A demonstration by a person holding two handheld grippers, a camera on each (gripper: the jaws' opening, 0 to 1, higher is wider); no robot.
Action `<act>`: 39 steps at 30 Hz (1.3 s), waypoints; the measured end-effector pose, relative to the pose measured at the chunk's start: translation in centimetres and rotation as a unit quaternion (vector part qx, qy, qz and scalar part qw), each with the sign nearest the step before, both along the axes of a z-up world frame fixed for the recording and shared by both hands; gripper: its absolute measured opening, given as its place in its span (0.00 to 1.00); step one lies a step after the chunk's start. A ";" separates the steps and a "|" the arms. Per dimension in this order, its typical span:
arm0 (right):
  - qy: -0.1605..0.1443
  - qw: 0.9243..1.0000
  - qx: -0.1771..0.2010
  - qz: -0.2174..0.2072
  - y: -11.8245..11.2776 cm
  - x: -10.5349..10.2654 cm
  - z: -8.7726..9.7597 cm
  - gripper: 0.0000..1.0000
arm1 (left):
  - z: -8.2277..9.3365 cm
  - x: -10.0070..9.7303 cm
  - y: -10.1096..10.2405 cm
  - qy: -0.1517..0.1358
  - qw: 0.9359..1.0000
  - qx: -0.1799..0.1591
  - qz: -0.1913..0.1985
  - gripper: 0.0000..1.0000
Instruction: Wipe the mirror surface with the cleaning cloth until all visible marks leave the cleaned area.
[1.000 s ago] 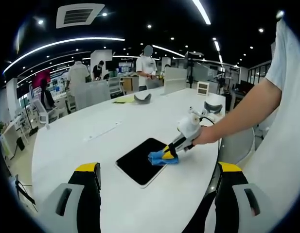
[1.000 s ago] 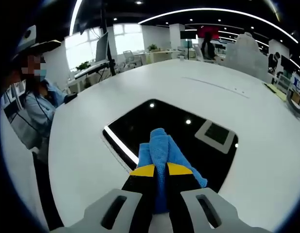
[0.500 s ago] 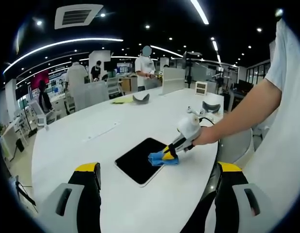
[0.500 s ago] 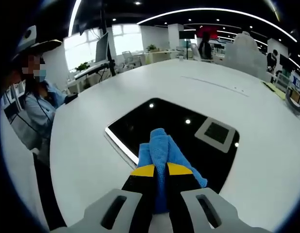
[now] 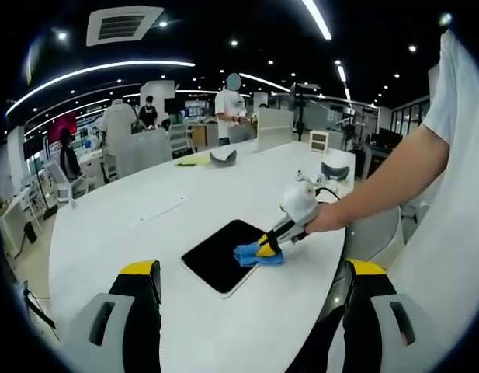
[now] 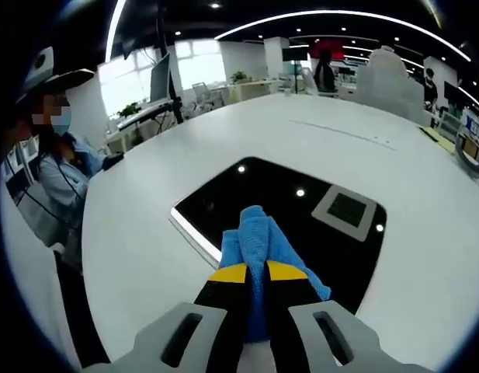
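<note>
A dark rectangular mirror (image 5: pixel 216 254) (image 6: pixel 286 210) lies flat on the white table (image 5: pixel 146 225), reflecting ceiling lights and a vent. My right gripper (image 6: pixel 257 273) (image 5: pixel 264 248) is shut on a folded blue cleaning cloth (image 6: pixel 255 237) (image 5: pixel 257 256), which rests on the mirror's near edge. My left gripper (image 5: pixel 251 272) hangs over the table's near side, well short of the mirror. Its jaws stand wide apart with nothing between them.
The person's arm (image 5: pixel 379 190) reaches in from the right. A seated person in a cap (image 6: pixel 53 155) is at the table's left edge. Grey objects (image 5: pixel 224 156) and a yellow sheet (image 5: pixel 196 160) lie at the far end. Several people stand beyond.
The right gripper with the cloth has slid slightly across the mirror's edge. The left gripper has stayed open and still.
</note>
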State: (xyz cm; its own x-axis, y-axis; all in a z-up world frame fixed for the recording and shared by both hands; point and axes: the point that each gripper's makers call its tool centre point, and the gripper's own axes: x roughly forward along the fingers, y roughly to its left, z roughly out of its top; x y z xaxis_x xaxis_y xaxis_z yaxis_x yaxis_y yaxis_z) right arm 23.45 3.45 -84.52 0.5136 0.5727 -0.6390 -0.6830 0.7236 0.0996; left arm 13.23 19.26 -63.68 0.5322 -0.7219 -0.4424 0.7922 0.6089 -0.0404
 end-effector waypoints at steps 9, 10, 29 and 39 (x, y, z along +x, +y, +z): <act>0.004 1.000 0.006 0.007 1.0 0.0 0.0 0.02 | 0.0 0.2 0.2 0.001 1.000 -0.001 0.002 0.99; 0.005 1.000 0.007 0.007 1.0 0.1 0.0 0.02 | 0.0 0.3 0.3 0.001 1.000 0.001 0.002 0.99; 0.006 1.000 0.015 0.005 2.1 1.0 0.1 0.02 | -0.4 0.9 0.1 0.008 1.000 0.003 -0.004 0.99; 0.003 1.000 0.018 0.004 2.6 2.1 0.1 0.02 | -0.4 1.5 0.6 0.009 1.000 0.005 -0.001 0.99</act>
State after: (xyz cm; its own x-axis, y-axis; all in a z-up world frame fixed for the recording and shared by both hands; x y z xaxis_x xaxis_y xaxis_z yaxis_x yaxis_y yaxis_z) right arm 25.50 6.07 -84.44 0.5046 0.5998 -0.6210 -0.6878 0.7140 0.1307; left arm 14.69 19.91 -64.07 0.5227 -0.7185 -0.4588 0.7927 0.6077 -0.0484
